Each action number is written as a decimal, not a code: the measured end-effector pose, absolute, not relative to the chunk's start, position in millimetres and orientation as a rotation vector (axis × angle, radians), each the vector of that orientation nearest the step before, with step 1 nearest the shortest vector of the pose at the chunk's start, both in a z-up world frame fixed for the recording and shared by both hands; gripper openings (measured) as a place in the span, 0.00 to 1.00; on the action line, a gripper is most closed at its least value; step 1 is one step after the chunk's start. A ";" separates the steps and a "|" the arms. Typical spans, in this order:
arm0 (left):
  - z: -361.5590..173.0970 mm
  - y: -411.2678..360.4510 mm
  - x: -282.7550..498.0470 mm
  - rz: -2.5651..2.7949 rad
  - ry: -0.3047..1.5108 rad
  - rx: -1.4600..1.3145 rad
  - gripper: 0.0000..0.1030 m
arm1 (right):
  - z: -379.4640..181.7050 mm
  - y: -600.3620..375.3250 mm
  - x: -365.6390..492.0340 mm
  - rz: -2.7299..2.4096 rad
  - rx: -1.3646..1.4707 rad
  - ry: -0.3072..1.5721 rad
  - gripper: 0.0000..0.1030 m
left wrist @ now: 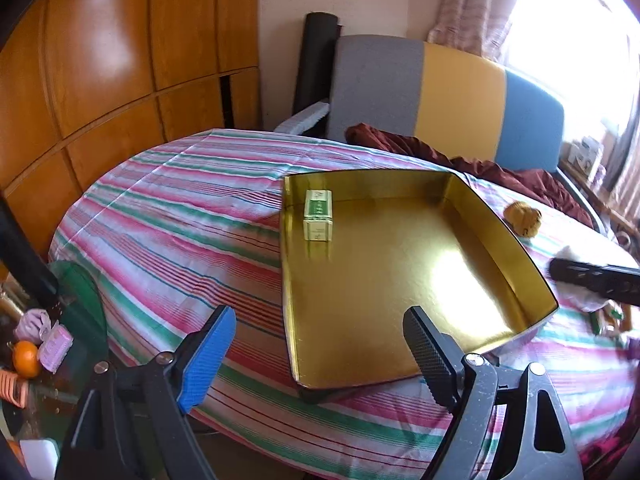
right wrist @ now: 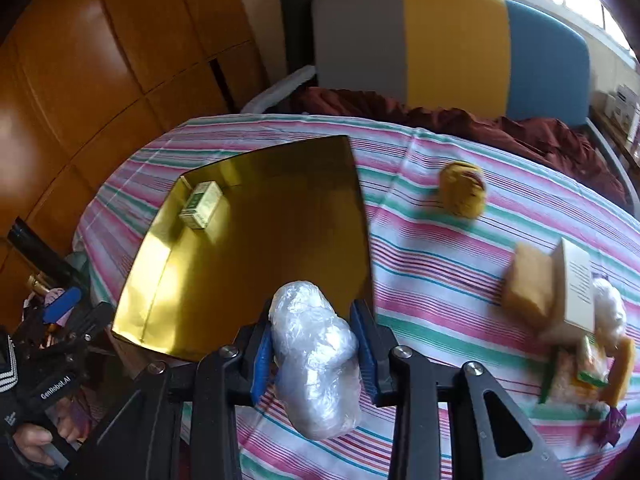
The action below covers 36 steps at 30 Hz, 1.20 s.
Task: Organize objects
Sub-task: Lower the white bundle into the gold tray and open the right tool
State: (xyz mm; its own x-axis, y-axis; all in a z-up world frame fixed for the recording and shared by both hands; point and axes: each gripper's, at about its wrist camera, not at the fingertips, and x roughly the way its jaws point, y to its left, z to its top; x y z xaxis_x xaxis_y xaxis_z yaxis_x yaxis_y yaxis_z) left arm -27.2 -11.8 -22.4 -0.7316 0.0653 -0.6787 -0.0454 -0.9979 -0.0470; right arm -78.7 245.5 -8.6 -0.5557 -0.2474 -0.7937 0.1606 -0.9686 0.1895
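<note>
A gold tray (left wrist: pixel 500 216) (right wrist: pixel 256 240) lies on the striped tablecloth (left wrist: pixel 180 208). In its far left corner stands a small green box (left wrist: pixel 318 216) (right wrist: pixel 201 204). My left gripper (left wrist: pixel 320 320) is open over the tray's near edge, with nothing between its pads. My right gripper (right wrist: pixel 314 316) is shut on a clear plastic-wrapped bundle (right wrist: pixel 316 352), held above the cloth at the tray's near right corner. A round yellow item (left wrist: pixel 522 218) (right wrist: pixel 462 194) sits on the cloth to the right of the tray.
At the table's right lie a tan block (right wrist: pixel 530 284), a white box (right wrist: pixel 576 284) and snack packets (right wrist: pixel 584 372). A grey, yellow and blue chair (left wrist: pixel 460 92) with maroon cloth stands behind. Wooden cabinets (left wrist: pixel 100 60) line the left. An orange (left wrist: pixel 26 358) sits on a low glass table.
</note>
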 end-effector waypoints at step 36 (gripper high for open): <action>-14.6 -46.9 -33.3 2.991 -0.133 -1.111 0.86 | -22.8 179.4 -72.1 -2.599 1.245 -0.127 0.59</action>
State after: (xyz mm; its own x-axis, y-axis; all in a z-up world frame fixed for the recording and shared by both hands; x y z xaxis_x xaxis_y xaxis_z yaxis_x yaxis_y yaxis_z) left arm -33.3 -46.9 -14.6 -0.7567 -0.0200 -0.6535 0.0778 -0.9952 -0.0595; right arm -72.1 179.4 -22.8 -0.6008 -0.2663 -0.7537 0.1914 -0.9634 0.1878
